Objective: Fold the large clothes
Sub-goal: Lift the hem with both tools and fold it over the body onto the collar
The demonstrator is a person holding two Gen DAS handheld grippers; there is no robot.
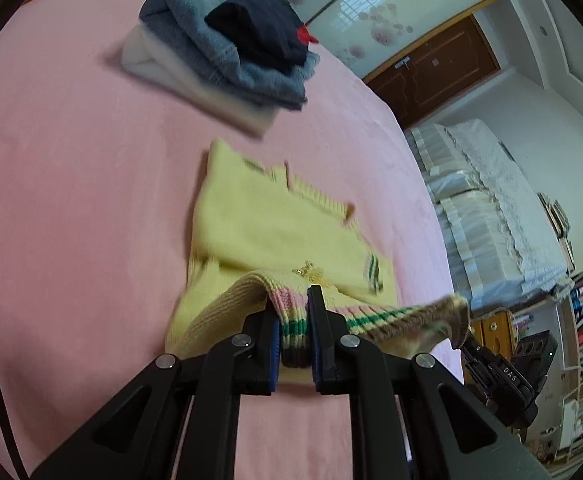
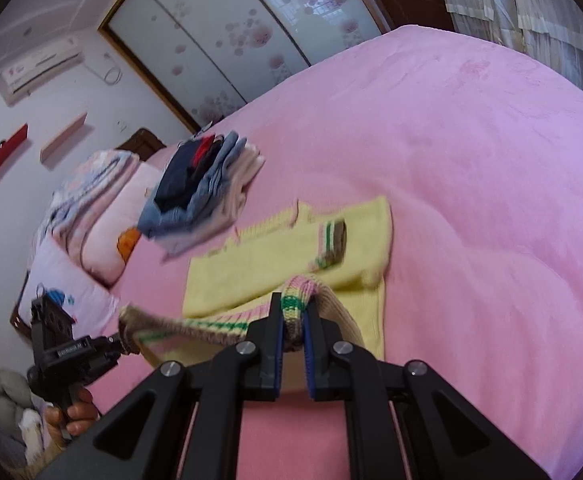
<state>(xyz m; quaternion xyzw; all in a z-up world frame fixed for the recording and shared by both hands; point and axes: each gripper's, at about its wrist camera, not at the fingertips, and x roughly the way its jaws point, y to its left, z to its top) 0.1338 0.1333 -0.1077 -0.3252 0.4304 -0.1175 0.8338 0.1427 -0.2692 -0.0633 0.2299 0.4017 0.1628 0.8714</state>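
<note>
A pale yellow knit sweater (image 1: 275, 232) lies partly folded on the pink bed (image 1: 71, 200), its sleeves folded across the body. My left gripper (image 1: 293, 304) is shut on the striped pink, green and brown ribbed hem (image 1: 291, 320), held just above the bed. My right gripper (image 2: 293, 312) is shut on the same hem (image 2: 295, 300) at its other corner. The sweater also shows in the right wrist view (image 2: 275, 256). The hem stretches between both grippers. The right gripper shows in the left wrist view (image 1: 491, 364), and the left gripper in the right wrist view (image 2: 75, 356).
A stack of folded clothes (image 1: 227, 48), white, blue denim and navy, sits on the bed beyond the sweater, also in the right wrist view (image 2: 199, 192). Pillows (image 2: 95, 216) lie at the bed's head. A wardrobe (image 2: 231, 28) and curtains (image 1: 479, 192) stand past the bed's edges.
</note>
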